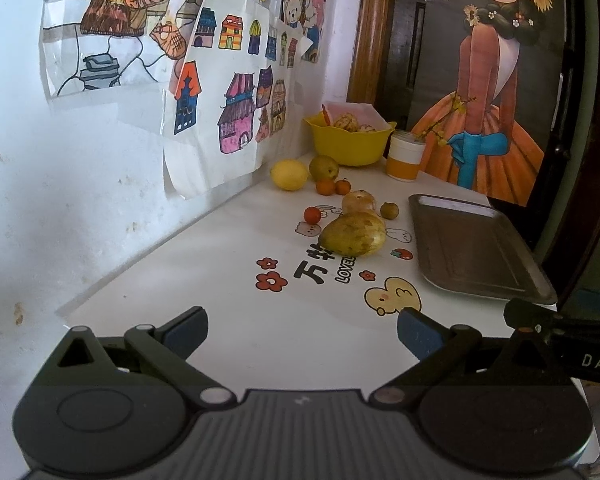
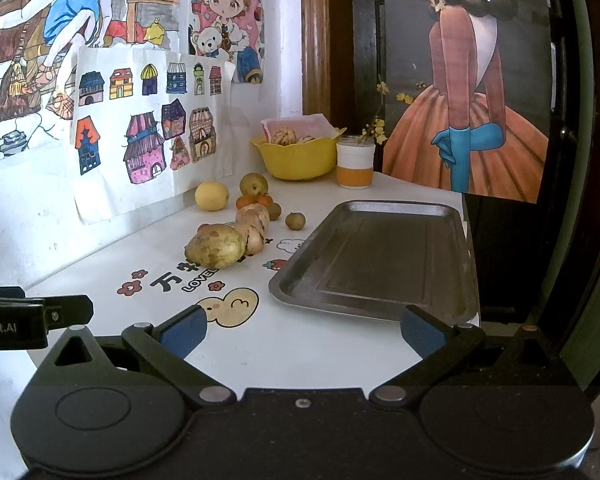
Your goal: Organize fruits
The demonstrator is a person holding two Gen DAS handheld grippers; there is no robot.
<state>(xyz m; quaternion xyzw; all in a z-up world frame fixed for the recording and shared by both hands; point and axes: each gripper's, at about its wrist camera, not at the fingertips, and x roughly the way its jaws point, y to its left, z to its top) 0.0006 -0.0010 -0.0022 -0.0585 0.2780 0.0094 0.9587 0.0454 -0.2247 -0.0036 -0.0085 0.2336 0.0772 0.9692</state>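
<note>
So the fruit was all loose on the white counter (image 1: 228, 320), well ahead of both hand-held grippers. Closest to them sat a big speckled yellow-green mango (image 1: 353, 234), touching a pale striped melon (image 1: 360, 201) just behind it. A small red tomato (image 1: 312, 215) sat left of those, a little brown round fruit (image 1: 389, 210) to the right. Further out: two small oranges (image 1: 325, 187), a greenish pear (image 1: 323, 167) and a lemon (image 1: 289, 175) near the wall.

The metal tray (image 2: 380, 256) had nothing in it and lay right in front of the right hand-held gripper (image 2: 302, 330), ahead and to the right of the left hand-held gripper (image 1: 302, 330). Both had their jaws spread wide with nothing between the blue pads.

Way at the back stood a yellow bowl (image 1: 350, 144) holding more fruit, with a white and orange cup (image 1: 405, 159) just beside it.
</note>
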